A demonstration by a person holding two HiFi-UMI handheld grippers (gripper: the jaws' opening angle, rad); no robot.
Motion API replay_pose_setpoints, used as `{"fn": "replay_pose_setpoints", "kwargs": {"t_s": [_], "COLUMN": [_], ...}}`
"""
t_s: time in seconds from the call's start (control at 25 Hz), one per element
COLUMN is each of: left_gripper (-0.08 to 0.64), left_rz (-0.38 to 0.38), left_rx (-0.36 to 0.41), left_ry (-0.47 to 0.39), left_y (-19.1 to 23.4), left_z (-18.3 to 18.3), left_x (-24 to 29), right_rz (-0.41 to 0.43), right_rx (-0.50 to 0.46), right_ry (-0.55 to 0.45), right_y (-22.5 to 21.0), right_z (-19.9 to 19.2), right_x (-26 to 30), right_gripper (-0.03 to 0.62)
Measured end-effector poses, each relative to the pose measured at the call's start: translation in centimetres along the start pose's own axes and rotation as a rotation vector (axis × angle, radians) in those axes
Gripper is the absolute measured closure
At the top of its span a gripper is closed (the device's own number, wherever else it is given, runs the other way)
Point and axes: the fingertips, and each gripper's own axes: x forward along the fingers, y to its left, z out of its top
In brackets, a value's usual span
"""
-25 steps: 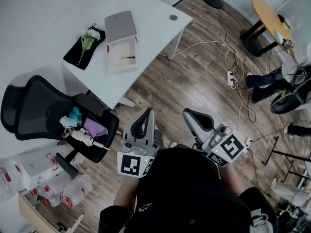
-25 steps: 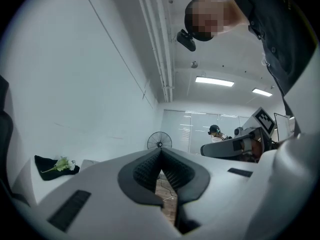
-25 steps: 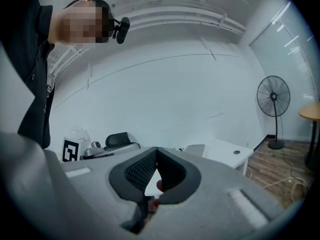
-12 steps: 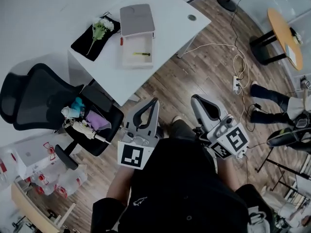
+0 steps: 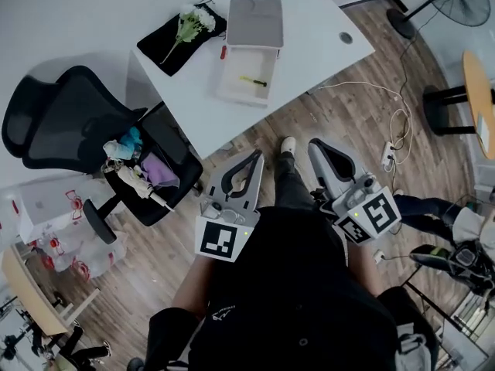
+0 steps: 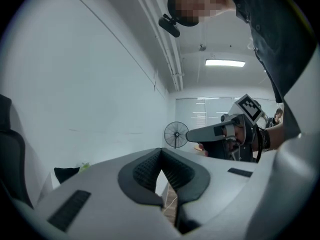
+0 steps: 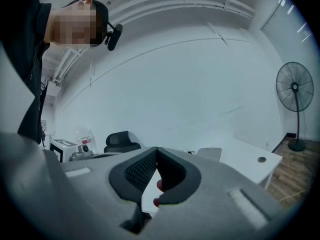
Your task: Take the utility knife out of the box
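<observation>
The utility knife lies inside the open white box on the white table. The box's gray lid is tipped back at the far end. A black cloth with white flowers on it lies beside the box. A black chair with some things on its seat stands by the table. The person stands on the wood floor, well away from the table. The left gripper and the right gripper are held close to the person's body. Both have their jaws closed together with nothing between them.
</observation>
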Motion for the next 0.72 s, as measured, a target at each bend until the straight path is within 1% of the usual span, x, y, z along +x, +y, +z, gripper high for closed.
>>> {"fn": "replay_pose_setpoints", "kwargs": {"t_s": [0.16, 0.4, 0.56, 0.72], "left_gripper": [0.555, 0.555, 0.555, 0.555], "left_rz": [0.061, 0.146, 0.215, 0.268], "left_rx": [-0.006, 0.033, 0.049, 0.057], "left_ry": [0.003, 0.031, 0.035, 0.057], "left_y": [1.6, 2.9, 3.5, 4.1], "left_z": [0.2, 1.1, 1.4, 0.7], "left_x": [3.7, 10.3, 13.2, 15.5], "right_rz": [0.062, 0.144, 0.219, 0.275], "right_rx": [-0.004, 0.002, -0.003, -0.016], "right_ry": [0.015, 0.030, 0.045, 0.053], "right_y": [-3.9, -10.4, -13.6, -16.1], "right_z": [1.3, 4.3, 5.2, 6.0], "right_x": [2.8, 5.7, 7.3, 8.8], "right_gripper": [0.588, 0.588, 0.588, 0.588]}}
